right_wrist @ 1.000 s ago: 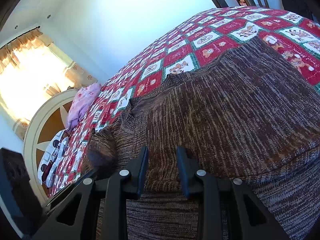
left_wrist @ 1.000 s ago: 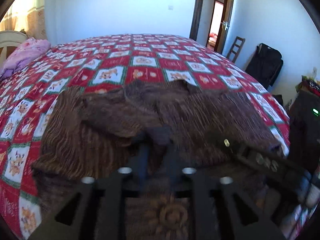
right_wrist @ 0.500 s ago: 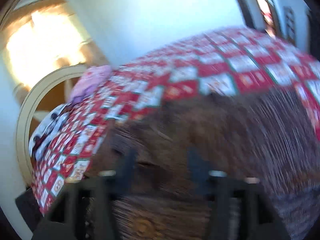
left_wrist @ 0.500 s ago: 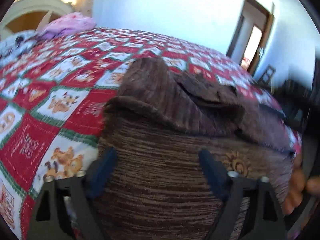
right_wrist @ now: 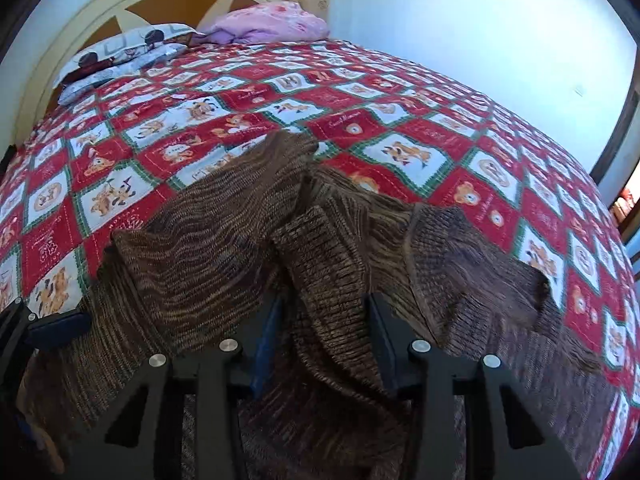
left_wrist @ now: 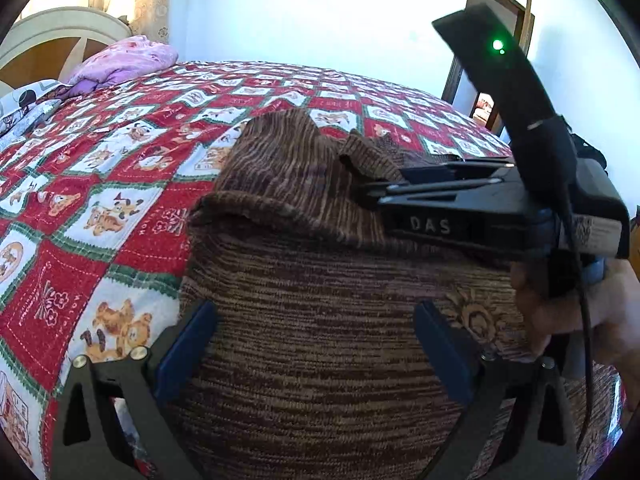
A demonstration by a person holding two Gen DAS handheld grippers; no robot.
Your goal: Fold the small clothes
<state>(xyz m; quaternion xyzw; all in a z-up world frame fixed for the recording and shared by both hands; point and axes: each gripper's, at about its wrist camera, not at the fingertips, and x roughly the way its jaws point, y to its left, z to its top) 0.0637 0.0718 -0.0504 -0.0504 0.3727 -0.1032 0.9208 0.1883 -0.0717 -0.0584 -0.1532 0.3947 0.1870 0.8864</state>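
Note:
A brown striped knit sweater (left_wrist: 320,320) lies on the red patchwork bedspread (left_wrist: 100,160), its sleeves folded over the body. My left gripper (left_wrist: 316,344) is wide open just above the sweater's lower part, a fingertip at each side. The right gripper shows from the side in the left wrist view (left_wrist: 372,192), its tips at a folded sleeve. In the right wrist view the right gripper (right_wrist: 324,320) stands partly open with a brown knit fold (right_wrist: 320,264) lying between the fingers. The sweater (right_wrist: 200,248) spreads across that view.
A pink bundle (left_wrist: 124,56) and patterned pillows (right_wrist: 120,56) lie by the headboard (right_wrist: 132,0). A doorway (left_wrist: 492,92) stands at the far right wall. The bedspread (right_wrist: 360,100) stretches beyond the sweater. A hand (left_wrist: 580,312) holds the right gripper.
My left gripper has opened wide and swung to face the headboard side. My right gripper has swung round and opened a little over a folded sleeve. The sleeves now lie on the body.

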